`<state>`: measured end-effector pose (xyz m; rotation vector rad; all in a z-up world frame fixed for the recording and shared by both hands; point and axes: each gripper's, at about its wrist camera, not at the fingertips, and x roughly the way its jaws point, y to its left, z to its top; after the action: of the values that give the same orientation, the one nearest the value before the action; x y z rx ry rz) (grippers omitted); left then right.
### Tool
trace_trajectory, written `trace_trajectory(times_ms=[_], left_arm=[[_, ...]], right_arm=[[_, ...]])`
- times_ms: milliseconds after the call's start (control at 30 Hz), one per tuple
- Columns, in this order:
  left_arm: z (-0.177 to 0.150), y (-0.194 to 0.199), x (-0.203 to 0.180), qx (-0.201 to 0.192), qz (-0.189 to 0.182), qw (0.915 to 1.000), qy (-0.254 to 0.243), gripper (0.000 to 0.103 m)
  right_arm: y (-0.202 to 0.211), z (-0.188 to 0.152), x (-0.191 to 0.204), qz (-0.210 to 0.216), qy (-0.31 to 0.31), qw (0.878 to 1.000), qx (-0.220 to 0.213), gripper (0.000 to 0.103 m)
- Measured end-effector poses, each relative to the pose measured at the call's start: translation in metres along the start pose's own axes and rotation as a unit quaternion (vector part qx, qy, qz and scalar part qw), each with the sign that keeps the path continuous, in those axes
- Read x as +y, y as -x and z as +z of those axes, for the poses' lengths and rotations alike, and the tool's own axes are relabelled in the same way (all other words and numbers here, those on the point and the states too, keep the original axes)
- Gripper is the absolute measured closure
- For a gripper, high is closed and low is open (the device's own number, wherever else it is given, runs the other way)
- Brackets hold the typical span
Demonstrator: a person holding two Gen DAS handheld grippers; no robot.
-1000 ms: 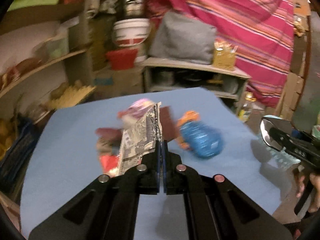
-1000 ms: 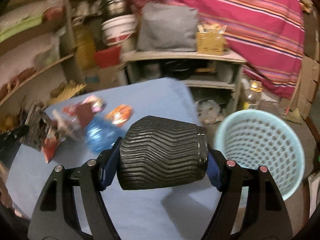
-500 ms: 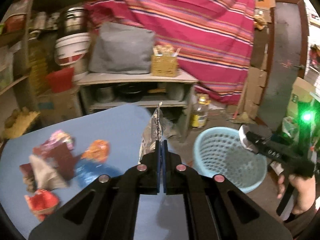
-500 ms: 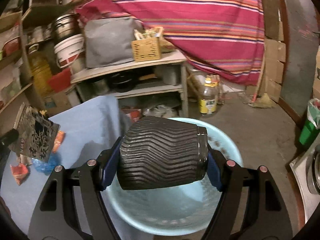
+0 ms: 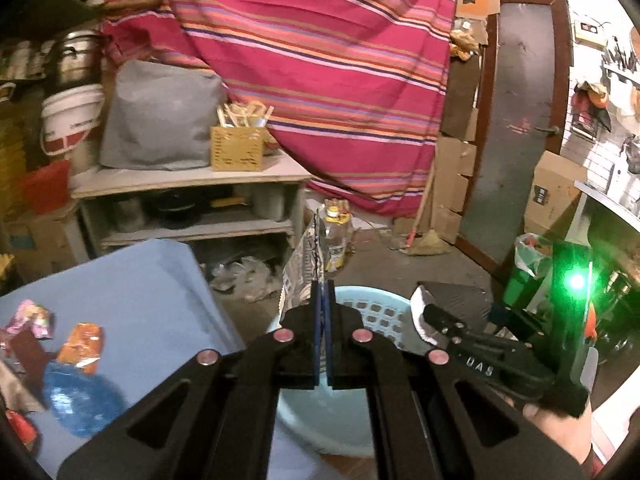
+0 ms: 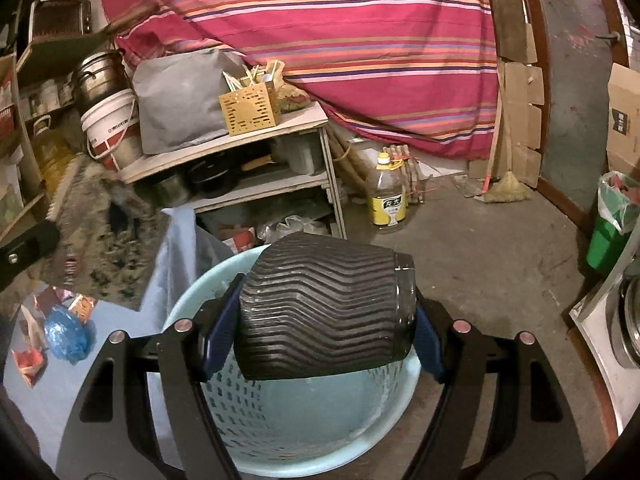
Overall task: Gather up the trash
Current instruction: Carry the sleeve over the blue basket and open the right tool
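Note:
My left gripper [image 5: 323, 292] is shut on a crinkled silver printed wrapper [image 5: 305, 264], which stands edge-on above the light blue perforated basket [image 5: 374, 313]. In the right wrist view, my right gripper [image 6: 326, 320] is shut on a black ribbed cup [image 6: 324, 300] lying sideways over the same basket [image 6: 280, 424]. The wrapper [image 6: 104, 236] shows blurred at the left of that view. The cup [image 5: 452, 298] and the right gripper also appear at the right of the left wrist view. More trash lies on the blue-covered table [image 5: 140, 280]: a blue crumpled bag [image 5: 78, 400], an orange wrapper [image 5: 82, 344] and a pink one [image 5: 34, 316].
The basket stands on the concrete floor just off the table's right edge. Behind it are a wooden shelf unit [image 6: 240, 148], an oil bottle [image 6: 388, 196] and a striped red cloth [image 6: 340, 40]. A green lined bin [image 6: 612, 224] stands at the far right.
Both grippers have swung right, away from the trash on the table, and now hang over the basket. Each still grips its item: the wrapper in the left, the cup in the right.

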<state>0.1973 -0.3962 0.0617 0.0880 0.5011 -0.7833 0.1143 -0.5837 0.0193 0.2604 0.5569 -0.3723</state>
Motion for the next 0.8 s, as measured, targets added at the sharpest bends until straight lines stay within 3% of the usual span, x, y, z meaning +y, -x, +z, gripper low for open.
trace_trajectory(times_ms=[300,433,800], left_arm=[[-0.028,-0.078,-0.005,0.076,-0.028,0.9967,-0.001,0.101],[-0.037,-0.091,0.002,0.100,-0.016,0.9948,0.008,0.100],[-0.047,-0.049,0.044,0.099,0.030,0.9942,0.029,0.100]], right_arm=[[-0.011,-0.005,-0.026,-0.002,-0.025,1.000,0.014,0.029],[-0.015,-0.007,-0.029,0.001,-0.025,0.999,0.020,0.029],[-0.028,-0.006,-0.006,0.014,-0.013,0.999,0.028,0.029]])
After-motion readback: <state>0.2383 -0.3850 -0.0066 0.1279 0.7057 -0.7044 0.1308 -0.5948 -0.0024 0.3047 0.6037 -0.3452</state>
